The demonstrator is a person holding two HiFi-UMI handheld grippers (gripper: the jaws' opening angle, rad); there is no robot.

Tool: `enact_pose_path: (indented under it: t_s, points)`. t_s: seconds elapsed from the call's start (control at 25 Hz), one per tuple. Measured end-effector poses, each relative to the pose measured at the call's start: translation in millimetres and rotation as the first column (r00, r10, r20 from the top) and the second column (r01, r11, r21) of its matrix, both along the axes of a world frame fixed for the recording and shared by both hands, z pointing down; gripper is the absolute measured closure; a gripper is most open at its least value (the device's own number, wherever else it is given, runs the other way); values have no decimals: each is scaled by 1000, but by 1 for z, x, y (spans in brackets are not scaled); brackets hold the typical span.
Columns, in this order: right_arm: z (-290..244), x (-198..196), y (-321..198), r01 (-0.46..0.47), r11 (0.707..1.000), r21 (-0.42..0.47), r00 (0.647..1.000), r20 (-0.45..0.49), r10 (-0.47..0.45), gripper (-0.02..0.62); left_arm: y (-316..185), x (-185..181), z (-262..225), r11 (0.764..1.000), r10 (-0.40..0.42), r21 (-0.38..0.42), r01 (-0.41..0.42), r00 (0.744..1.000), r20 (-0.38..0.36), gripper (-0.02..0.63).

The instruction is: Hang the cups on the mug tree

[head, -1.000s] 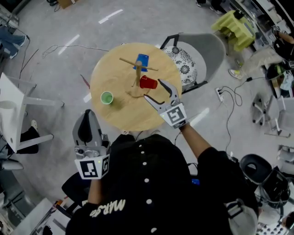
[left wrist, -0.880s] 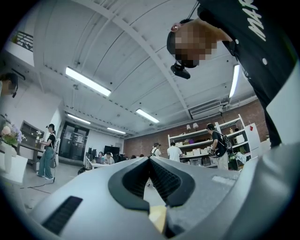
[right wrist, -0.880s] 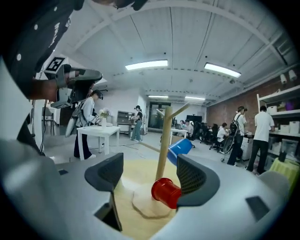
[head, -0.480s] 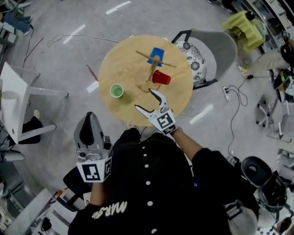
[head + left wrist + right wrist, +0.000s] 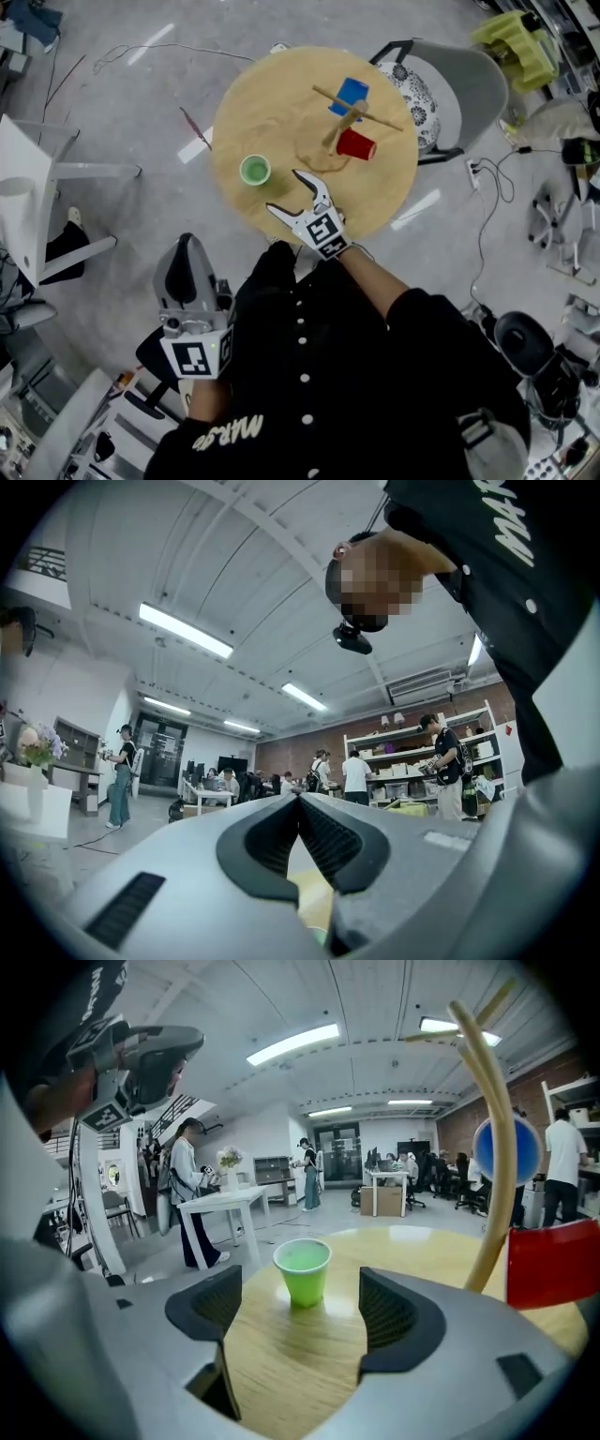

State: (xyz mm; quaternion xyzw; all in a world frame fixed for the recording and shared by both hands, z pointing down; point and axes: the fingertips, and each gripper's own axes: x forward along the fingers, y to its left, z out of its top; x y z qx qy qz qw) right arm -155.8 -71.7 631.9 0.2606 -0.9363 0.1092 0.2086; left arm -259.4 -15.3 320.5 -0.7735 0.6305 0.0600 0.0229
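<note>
Green cup (image 5: 254,170) stands upright on the round wooden table (image 5: 272,94), near its seven o'clock edge. My right gripper (image 5: 282,190) hovers over the table's six o'clock rim, jaws spread wide with nothing between the pads. The cup sits just ahead of them, at about eleven o'clock from the gripper and apart from both pads. Off at two o'clock is the mug tree (image 5: 349,117), a red cup (image 5: 356,144) on its six o'clock side and a blue cup (image 5: 352,94) at its twelve. My left gripper (image 5: 187,246) hangs off the table at seven o'clock, jaws closed together and empty.
</note>
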Motion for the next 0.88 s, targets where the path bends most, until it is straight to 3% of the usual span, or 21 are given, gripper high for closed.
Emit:
enact_pose_path:
  t_s: [0.44,0.6,0.8,0.88]
  points:
    - [62,-46,-27,-29,997,-73,998,-59,25,215,-17,-35,37,997,5,-81,-3,1000,23,609]
    - [75,-61,-38,-38,997,-74,997,-76,32,212,-23,-49,47,996,5,-94,-1,999,50,609]
    - [83,-70,-51,-77,996,-54,993,-96,72,210,-31,-58,55,993,-1,-122,4,1000,23,609]
    - [81,-71,-56,-87,996,-29,991,-101,84,302,-32,-60,58,992,3,-123,0,1000,21,609]
